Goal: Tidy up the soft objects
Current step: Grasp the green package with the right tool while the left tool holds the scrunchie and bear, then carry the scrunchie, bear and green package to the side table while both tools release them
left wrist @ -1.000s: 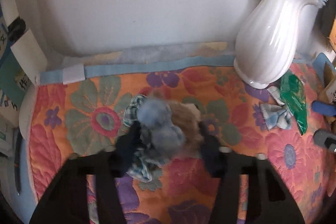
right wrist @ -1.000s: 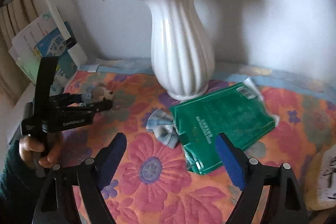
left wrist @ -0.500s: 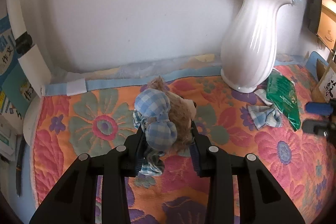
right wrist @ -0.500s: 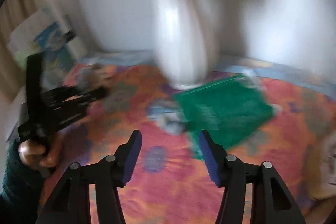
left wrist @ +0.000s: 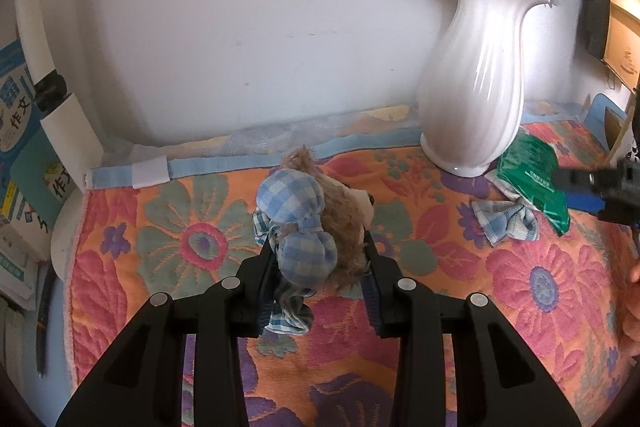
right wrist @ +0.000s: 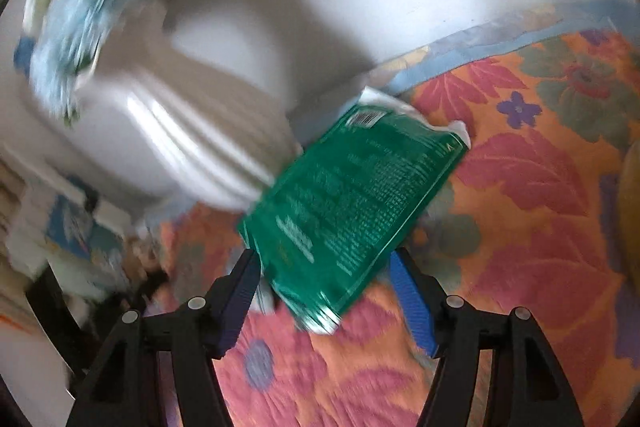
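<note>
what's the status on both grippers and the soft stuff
Left gripper shut on plush toy. Right gripper astride green packet, grip unclear. Checked cloth loose beside white vase.

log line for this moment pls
left claw: shut on plush toy | right claw: open, astride green packet | vase: upright, beside packet | checked cloth: on mat

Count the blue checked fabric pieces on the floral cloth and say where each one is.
2. One checked bow is tied on the plush toy held between the left gripper jaws; one loose checked cloth lies by the green packet near the vase. Others may be hidden.
</note>
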### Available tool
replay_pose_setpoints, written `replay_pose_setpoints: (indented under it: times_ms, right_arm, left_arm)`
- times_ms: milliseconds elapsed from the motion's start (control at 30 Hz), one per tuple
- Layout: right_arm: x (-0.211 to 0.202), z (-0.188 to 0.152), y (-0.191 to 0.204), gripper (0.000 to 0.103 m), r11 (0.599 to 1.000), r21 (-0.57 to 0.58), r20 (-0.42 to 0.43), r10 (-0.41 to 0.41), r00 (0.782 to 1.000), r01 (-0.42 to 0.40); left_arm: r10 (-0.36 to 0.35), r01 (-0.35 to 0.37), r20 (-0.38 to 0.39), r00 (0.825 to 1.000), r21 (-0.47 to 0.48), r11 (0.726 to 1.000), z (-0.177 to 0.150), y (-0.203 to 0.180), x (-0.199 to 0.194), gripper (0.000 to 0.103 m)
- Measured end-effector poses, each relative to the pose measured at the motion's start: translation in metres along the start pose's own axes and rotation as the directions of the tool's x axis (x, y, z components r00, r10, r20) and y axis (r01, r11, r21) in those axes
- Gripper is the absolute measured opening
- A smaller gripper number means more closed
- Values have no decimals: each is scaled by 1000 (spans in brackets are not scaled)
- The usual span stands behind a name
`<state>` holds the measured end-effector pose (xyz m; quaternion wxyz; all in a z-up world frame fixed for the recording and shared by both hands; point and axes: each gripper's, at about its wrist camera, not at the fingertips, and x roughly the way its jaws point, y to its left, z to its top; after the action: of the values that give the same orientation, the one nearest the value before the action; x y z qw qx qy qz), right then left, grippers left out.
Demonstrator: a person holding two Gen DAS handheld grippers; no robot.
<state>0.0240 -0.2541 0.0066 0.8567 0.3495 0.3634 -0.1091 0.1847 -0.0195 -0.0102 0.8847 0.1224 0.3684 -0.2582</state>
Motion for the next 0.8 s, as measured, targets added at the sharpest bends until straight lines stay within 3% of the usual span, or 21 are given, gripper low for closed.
replay_pose_setpoints:
  times_ms: [100, 167, 333, 433, 567, 700, 800]
  right_arm:
    - [8, 9, -1, 64, 996, 72, 55, 45, 997, -49]
    - [10, 12, -1, 63, 995, 89, 77, 34, 996, -41]
    - [-4, 19, 14, 56, 1000, 8, 154, 25, 988, -27]
    - [-1, 28, 20, 44, 999, -7, 140, 43, 989, -42]
    - [21, 32, 16, 17, 996, 41, 77, 74, 994, -77]
    - [17, 28, 13, 12, 997, 39, 100, 66, 993, -71]
    - [-9, 19, 24, 8, 999, -36, 141, 31, 989, -26]
  left_arm:
    - [10, -10, -4, 1000, -2, 1000, 0, -2, -1, 33]
    - [11, -11, -7, 1000, -1, 1000, 1, -3, 0, 33]
    - [7, -7, -11, 1000, 0, 1000, 3, -5, 1, 34]
    - [6, -6, -13, 1000, 4, 1000, 3, -6, 3, 34]
    - [9, -9, -11, 1000, 3, 1000, 4, -6, 4, 34]
    - [0, 0, 8, 1000, -8, 1000, 3, -4, 2, 34]
    - [25, -25, 44, 999, -4, 1000, 1, -7, -8, 33]
